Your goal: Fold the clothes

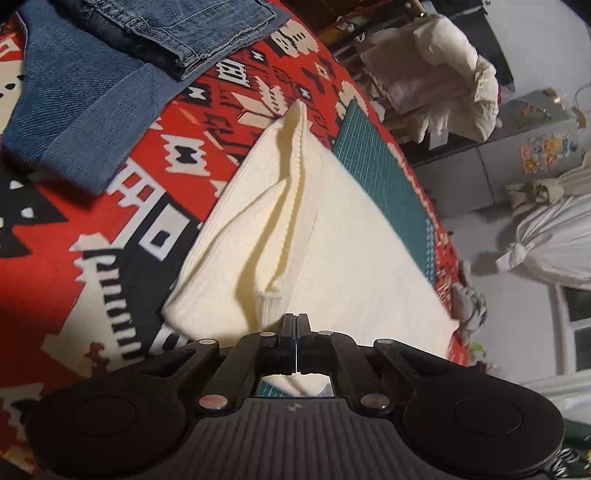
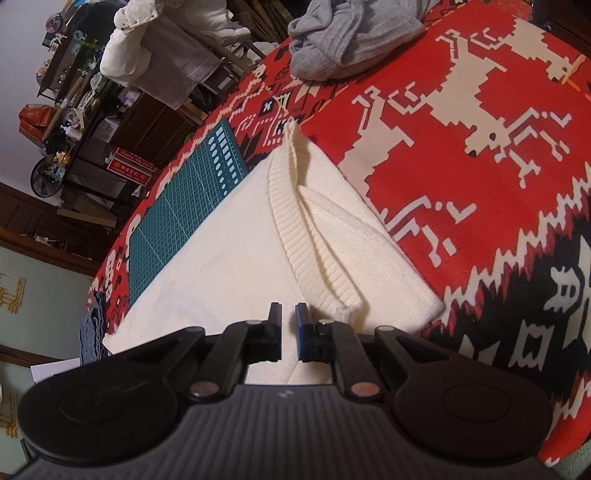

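Left gripper [image 1: 296, 325]: nearest the lens in the left wrist view; jaws pressed together with no cloth visibly between them, hanging just over the near part of the cream sweater [image 1: 332, 266].
Right gripper [image 2: 289, 317]: jaws spread a little, a narrow gap between them, nothing held; the ribbed hem sits just beside the blue-faced finger [image 2: 301, 325].
Cream sweater: lies partly folded on the red patterned cloth [image 2: 461, 206] that covers the work surface, one side turned in so a ribbed edge runs down the middle toward both grippers.
Green cutting mat [image 2: 177, 199]: partly under the sweater's far edge.
Folded jeans [image 1: 166, 29]: stacked with another blue denim piece [image 1: 74, 110], well apart from the sweater, at the far left.
Grey garment [image 2: 347, 40]: crumpled at the far end, not yet folded.
Stage, as a judgement: the sweater looks mid-fold, with a further fold still to make.
Risk one: the left jaws, closed as they are, would only push the knit and ruck it unless they part first.
Risk two: the right jaws' gap is narrow; thick ribbing may catch on one finger only, so the layer slips out in the lift.
Risk three: grabbing only the top layer would pull the turned-in side open.
Risk four: uneven lifting by the two grippers would skew the fold line.
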`<control>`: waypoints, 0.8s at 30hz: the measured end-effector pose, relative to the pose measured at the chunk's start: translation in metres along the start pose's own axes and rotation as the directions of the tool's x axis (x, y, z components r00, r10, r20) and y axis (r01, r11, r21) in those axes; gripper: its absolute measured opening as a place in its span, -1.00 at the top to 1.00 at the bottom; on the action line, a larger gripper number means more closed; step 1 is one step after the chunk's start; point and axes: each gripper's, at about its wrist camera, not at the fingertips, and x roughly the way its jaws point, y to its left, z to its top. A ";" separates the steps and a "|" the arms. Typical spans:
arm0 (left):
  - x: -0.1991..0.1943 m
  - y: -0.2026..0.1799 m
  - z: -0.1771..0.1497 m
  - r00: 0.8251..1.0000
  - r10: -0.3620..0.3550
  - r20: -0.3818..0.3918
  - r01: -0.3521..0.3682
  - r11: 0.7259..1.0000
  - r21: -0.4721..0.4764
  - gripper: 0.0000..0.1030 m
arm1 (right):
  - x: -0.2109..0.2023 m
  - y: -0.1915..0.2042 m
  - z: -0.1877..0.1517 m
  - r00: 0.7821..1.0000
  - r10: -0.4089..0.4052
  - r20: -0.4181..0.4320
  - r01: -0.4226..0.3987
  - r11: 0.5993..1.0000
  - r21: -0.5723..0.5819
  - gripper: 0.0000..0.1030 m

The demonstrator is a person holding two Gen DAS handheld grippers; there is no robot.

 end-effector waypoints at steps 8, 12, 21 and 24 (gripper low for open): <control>-0.015 -0.002 -0.006 0.998 -0.022 0.054 0.022 1.000 0.008 0.92 | -0.005 0.005 -0.001 1.000 0.012 0.016 -0.012 1.000 -0.015 0.81; -0.013 -0.008 -0.005 0.994 -0.072 0.082 0.070 0.997 0.033 0.92 | -0.005 0.013 -0.001 1.000 0.025 0.017 -0.025 0.998 -0.055 0.80; 0.011 -0.020 -0.004 0.998 0.009 0.066 -0.016 0.994 0.110 0.93 | 0.000 0.020 -0.001 0.999 0.034 0.006 -0.033 0.996 -0.086 0.80; 0.009 -0.021 -0.006 0.997 0.026 0.072 -0.035 0.991 0.127 0.92 | 0.000 0.020 0.000 0.999 0.036 0.002 -0.036 0.996 -0.086 0.80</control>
